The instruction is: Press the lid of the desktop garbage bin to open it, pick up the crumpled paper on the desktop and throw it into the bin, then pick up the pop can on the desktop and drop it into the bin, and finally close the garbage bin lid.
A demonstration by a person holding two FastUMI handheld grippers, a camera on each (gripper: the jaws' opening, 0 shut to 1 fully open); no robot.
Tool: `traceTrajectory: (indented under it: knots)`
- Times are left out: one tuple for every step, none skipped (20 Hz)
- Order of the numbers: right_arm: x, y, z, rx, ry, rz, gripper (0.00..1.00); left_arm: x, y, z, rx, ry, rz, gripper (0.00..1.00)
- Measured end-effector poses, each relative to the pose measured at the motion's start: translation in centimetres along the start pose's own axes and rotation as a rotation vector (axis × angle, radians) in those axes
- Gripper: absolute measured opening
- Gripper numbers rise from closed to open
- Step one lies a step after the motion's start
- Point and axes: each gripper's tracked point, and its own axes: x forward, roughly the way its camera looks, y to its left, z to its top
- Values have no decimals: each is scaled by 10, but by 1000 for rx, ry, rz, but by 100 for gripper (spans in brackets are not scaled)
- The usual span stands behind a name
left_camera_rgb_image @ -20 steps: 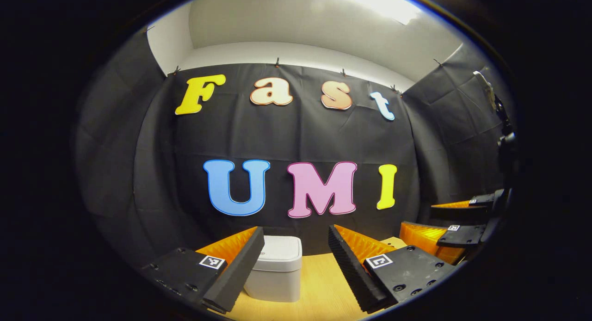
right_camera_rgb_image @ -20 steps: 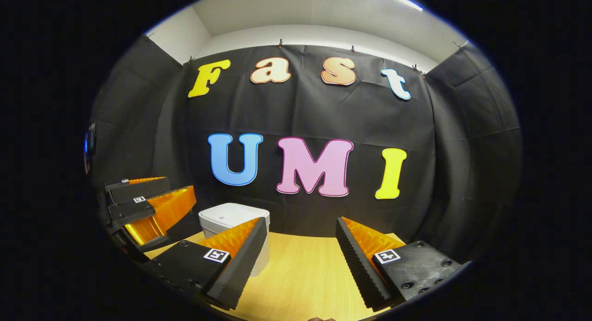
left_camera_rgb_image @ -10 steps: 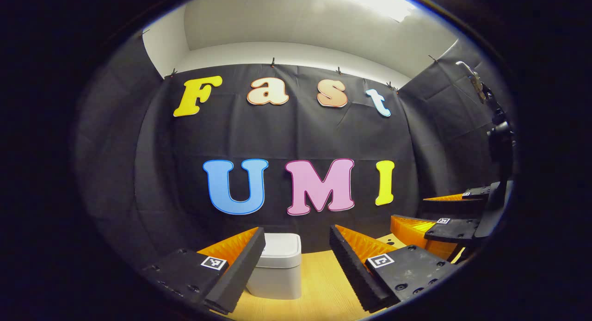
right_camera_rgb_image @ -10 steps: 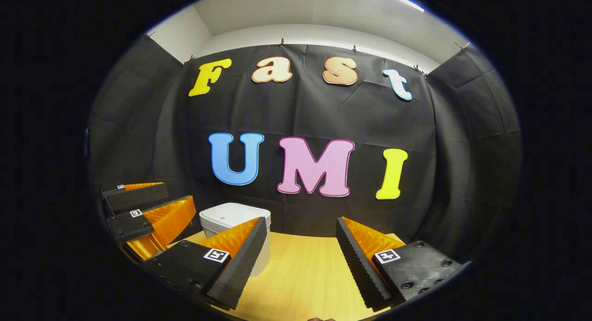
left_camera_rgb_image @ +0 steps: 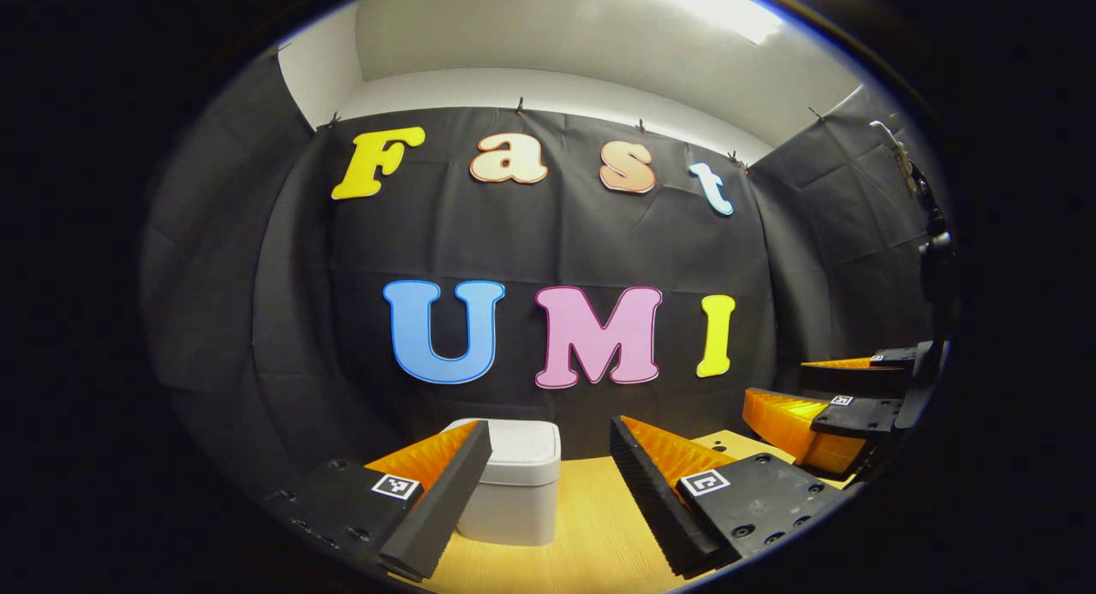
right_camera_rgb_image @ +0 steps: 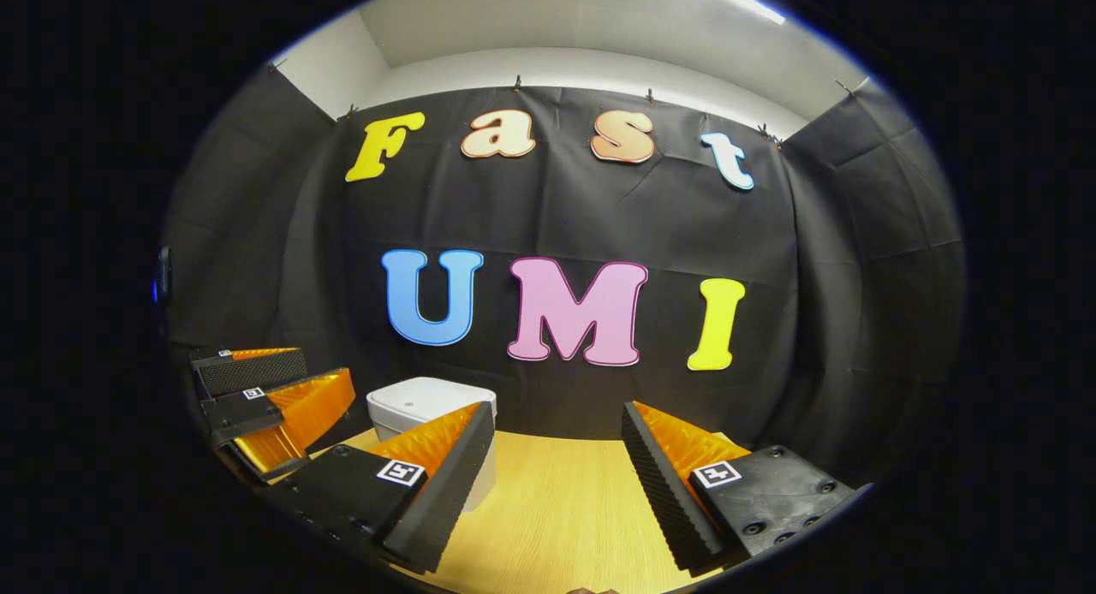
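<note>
Left gripper view: the left gripper [left_camera_rgb_image: 548, 483], jaws apart and empty, faces the closed white garbage bin [left_camera_rgb_image: 512, 491] on the desk [left_camera_rgb_image: 591, 543]. Right gripper [right_camera_rgb_image: 556, 483] likewise apart. Next: press the lid [right_camera_rgb_image: 428, 399].

Left gripper [left_camera_rgb_image: 548, 453] spread wide, right gripper [right_camera_rgb_image: 556, 436] likewise, both level
</note>
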Motion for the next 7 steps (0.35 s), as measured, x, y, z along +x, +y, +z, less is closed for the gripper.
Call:
traceTrajectory:
  knots:
    - [-3,2,-1,-2,-2,2,97,-2,1,0,-4,1,1,95]
    - [-5,2,-2,-4,0,3,97,-2,2,-2,-4,3,5,95]
    - [-7,3,-5,-6,7,6,97,-3,3,-4,-3,9,11,95]
    - [-9,3,-6,-5,13,9,97,-3,4,-6,-4,16,16,95]
    - [-11,2,-6,-4,13,8,97,-5,4,-5,-10,18,18,95]
    - [-12,1,-4,-2,12,6,98,-7,3,-4,-15,15,19,95]
    - [-13,1,-3,2,9,5,97,-10,2,-3,-17,13,19,95]
